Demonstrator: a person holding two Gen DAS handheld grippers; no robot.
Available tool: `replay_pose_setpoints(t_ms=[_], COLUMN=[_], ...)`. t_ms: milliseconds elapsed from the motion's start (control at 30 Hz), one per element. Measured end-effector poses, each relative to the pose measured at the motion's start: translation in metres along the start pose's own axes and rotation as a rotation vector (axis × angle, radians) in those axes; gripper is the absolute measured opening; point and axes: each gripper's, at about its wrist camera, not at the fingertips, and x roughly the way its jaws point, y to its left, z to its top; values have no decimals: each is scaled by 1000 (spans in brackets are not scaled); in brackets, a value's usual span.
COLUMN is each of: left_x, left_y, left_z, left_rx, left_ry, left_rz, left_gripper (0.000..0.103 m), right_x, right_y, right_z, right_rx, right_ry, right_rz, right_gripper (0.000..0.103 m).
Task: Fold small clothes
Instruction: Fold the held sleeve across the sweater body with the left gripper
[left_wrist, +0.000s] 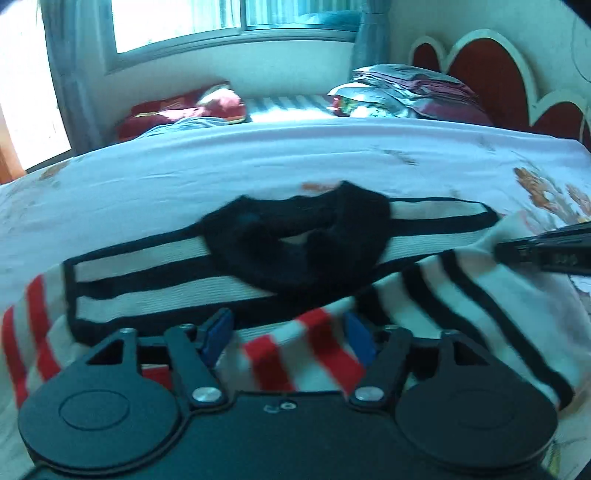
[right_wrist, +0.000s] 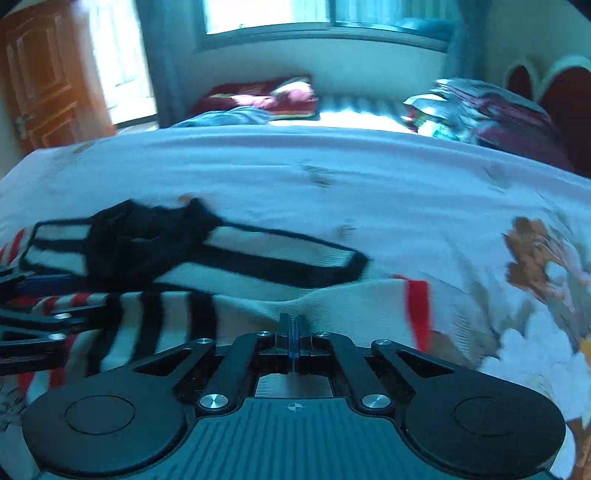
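Note:
A small white knitted garment (left_wrist: 155, 273) with black stripes, red stripes and a black collar (left_wrist: 295, 240) lies on the bed sheet (left_wrist: 258, 162). My left gripper (left_wrist: 288, 336) is open, its blue pads either side of a raised red-striped fold (left_wrist: 295, 354). My right gripper (right_wrist: 293, 332) is shut on the white edge of the garment (right_wrist: 332, 299); it shows at the right of the left wrist view (left_wrist: 517, 251). The left gripper shows at the left edge of the right wrist view (right_wrist: 29, 325).
Dark red pillows (left_wrist: 184, 110) and a stack of folded bedding (left_wrist: 413, 92) lie at the far side of the bed. A red headboard (left_wrist: 491, 74) is at the right, a window (left_wrist: 221, 22) behind, a wooden door (right_wrist: 48, 81) at the left.

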Motion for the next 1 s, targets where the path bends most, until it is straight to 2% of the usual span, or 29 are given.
replay_pose_setpoints(t_ms=[100, 233, 300, 367, 467, 500, 533, 567, 600, 667, 700, 733, 767, 933, 967, 1000], left_x=[-3, -8, -16, -27, -44, -49, -52, -53, -49, -33, -28, -31, -33, -42, -44, -51], left_y=[23, 12, 9, 2, -13, -18, -21, -24, -25, -21, -15, -7, 0, 15, 14, 10], left_z=[-9, -5, -2, -1, 0, -1, -3, -7, -11, -21, -26, -30, -33, -40, -40, -37], left_rx=[-38, 0, -2, 14, 20, 24, 26, 25, 27, 36, 28, 17, 22, 22, 23, 29], left_ry=[3, 2, -9, -36, -75, -88, -98, -102, -83, 9, 26, 8, 9, 18, 19, 7], left_rz=[-4, 40, 37, 40, 4, -7, -20, -35, -41, -15, -14, -26, -17, 12, 25, 44], left_gripper=[84, 80, 73, 73, 76, 79, 80, 82, 82, 78, 81, 81, 81, 85, 84, 77], right_x=[-1, -3, -14, -26, -35, -36, -36, -36, -35, -26, -26, -28, -31, -48, -51, -57], right_y=[0, 15, 18, 19, 24, 28, 32, 36, 41, 43, 41, 41, 41, 23, 21, 22], right_z=[1, 0, 1, 1, -2, -6, -10, -15, -22, -35, -41, -44, -45, -60, -63, -64], right_rx=[-23, -87, -83, -71, -54, -54, -57, -67, -89, -108, -117, -127, -130, -107, -105, -121], right_ry=[-5, -12, -48, -78, -69, -53, -44, -47, -55, -9, -27, -36, -38, -23, -21, -27], right_rz=[-18, -62, -50, -37, 3, 23, 35, 38, 30, 29, 23, 9, -8, -67, -65, -78], right_gripper=[0, 0, 0, 0, 0, 5, 32, 51, 64, 63, 61, 55, 54, 54, 54, 54])
